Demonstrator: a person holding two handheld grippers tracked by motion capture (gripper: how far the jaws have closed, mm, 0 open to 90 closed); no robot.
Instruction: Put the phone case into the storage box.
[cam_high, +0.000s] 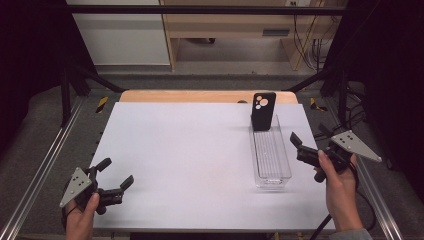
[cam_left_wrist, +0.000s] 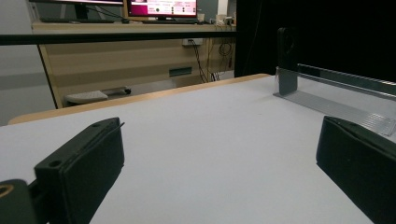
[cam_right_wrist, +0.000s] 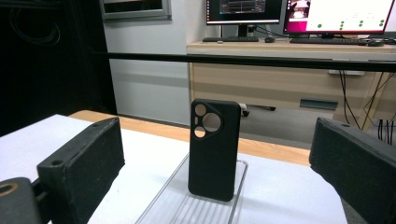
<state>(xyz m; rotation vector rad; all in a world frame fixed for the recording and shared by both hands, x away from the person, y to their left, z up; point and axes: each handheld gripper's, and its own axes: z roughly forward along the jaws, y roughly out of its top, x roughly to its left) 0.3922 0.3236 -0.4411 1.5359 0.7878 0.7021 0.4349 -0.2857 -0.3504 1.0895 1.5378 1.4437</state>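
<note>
Black phone case (cam_right_wrist: 214, 149) stands upright in the far end of the clear plastic tray (cam_high: 270, 172), untouched; right gripper (cam_high: 300, 146) gapes nearby, left gripper (cam_high: 116, 174) spread, well apart.

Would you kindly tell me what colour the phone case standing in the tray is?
The phone case is black, clearest in the right gripper view.

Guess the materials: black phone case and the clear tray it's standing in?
Black phone case with round camera cutouts: probably matte silicone or soft plastic; it shows an even, dull surface with no glare and rounded edges. Clear rectangular tray: looks like rigid transparent plastic, likely acrylic; the table shows through it, its walls catch bright edge highlights, and the floor is ribbed. It could be glass, but that seems less likely.
</note>
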